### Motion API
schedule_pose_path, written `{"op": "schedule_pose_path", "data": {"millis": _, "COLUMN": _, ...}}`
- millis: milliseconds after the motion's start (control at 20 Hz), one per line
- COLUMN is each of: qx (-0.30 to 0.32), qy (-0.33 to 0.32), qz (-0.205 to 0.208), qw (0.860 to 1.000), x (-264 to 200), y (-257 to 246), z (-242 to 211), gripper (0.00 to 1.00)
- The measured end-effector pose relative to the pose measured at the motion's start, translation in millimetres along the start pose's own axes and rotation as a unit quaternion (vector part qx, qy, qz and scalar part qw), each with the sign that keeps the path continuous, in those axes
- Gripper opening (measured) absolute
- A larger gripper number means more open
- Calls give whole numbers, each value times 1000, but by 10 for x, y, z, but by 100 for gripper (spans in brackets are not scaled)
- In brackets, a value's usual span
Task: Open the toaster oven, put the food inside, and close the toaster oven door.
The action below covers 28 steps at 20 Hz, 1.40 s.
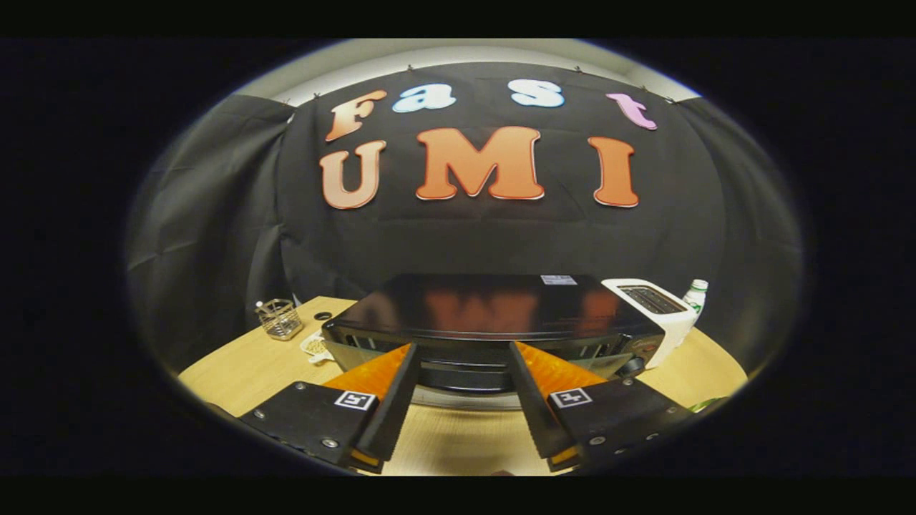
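Approaching toaster oven (494,315) front; gripper (461,350) wide open, empty. Centre fingers on door handle (465,375), grip square, then pull down.

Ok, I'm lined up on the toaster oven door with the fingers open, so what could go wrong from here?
1. The gripper is open, its fingers straddling the top front edge of the toaster oven; the handle is hard to make out, so closing now may miss it.
2. The white toaster and bottle stand close beside the oven; a sideways swing could knock them.
3. The oven sits near the wooden table edge, so a hard pull might drag it forward.
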State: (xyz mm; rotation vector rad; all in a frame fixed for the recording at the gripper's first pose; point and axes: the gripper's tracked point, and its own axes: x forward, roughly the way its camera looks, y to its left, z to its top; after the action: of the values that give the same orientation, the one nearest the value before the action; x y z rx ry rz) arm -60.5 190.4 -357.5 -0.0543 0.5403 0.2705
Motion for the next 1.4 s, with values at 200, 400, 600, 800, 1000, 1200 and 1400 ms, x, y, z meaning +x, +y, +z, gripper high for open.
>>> {"op": "schedule_pose_path", "data": {"millis": 200, "qx": 42, "qy": 72, "qz": 31, "qw": 996, "x": -238, "y": 117, "z": -294, "gripper": 74}}
{"op": "schedule_pose_path", "data": {"millis": 400, "qx": 75, "qy": 257, "qz": 29, "qw": 963, "x": -508, "y": 81, "z": -1277, "gripper": 74}}
{"op": "schedule_pose_path", "data": {"millis": 600, "qx": 103, "qy": 278, "qz": 21, "qw": 955, "x": -518, "y": 34, "z": -1526, "gripper": 71}}
{"op": "schedule_pose_path", "data": {"millis": 800, "qx": 85, "qy": 306, "qz": 12, "qw": 948, "x": -544, "y": 5, "z": -1754, "gripper": 69}}
{"op": "schedule_pose_path", "data": {"millis": 1000, "qx": 77, "qy": 304, "qz": 15, "qw": 949, "x": -522, "y": 1, "z": -1764, "gripper": 69}}
{"op": "schedule_pose_path", "data": {"millis": 1200, "qx": 45, "qy": 305, "qz": 29, "qw": 951, "x": -492, "y": -4, "z": -1766, "gripper": 69}}
{"op": "schedule_pose_path", "data": {"millis": 1400, "qx": 49, "qy": 325, "qz": 37, "qw": 944, "x": -562, "y": -115, "z": -1652, "gripper": 69}}
